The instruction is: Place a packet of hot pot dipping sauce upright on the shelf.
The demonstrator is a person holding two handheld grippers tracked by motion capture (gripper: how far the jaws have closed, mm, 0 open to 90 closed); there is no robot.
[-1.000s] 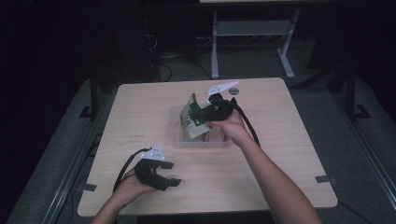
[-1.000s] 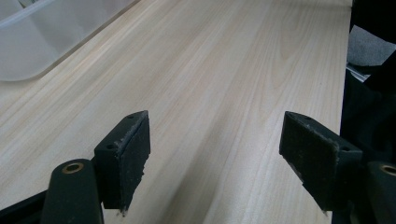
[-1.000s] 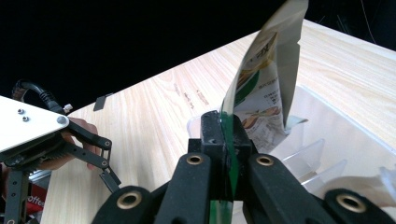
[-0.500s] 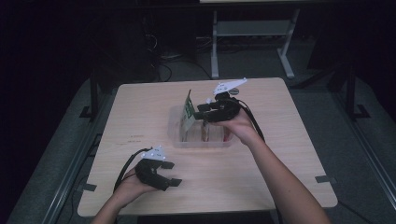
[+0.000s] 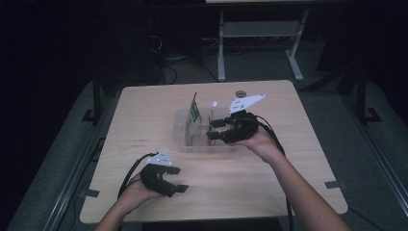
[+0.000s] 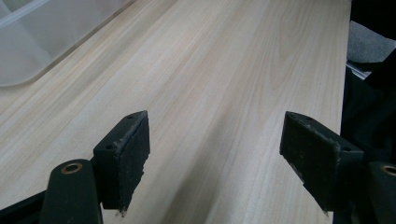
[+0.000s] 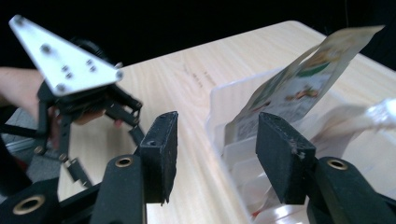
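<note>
while the right gripper hangs over the near right part of the clear plastic bin, at about the centre of the wooden table in the high view, its jaws have just been opening and now stand roughly half apart with nothing clamped between them. from that gripper's own camera the two black pads frame the bin's near wall, and the green-and-white packet leans upright inside the bin, beyond the jaws toward one o'clock, apart from both pads. in the high view the same packet stands tilted against the bin's far left side, at about eleven o'clock from the right gripper, with a small white piece rising just to the right of it. a small dark round object sits on the table beyond the bin, near twelve o'clock. the left gripper rests low on the table at about seven o'clock from the bin, well apart from it, held in the person's left hand; its jaws are spread wide and empty, with bare wood between the pads in its own camera and a corner of the bin at ten o'clock there.
</note>
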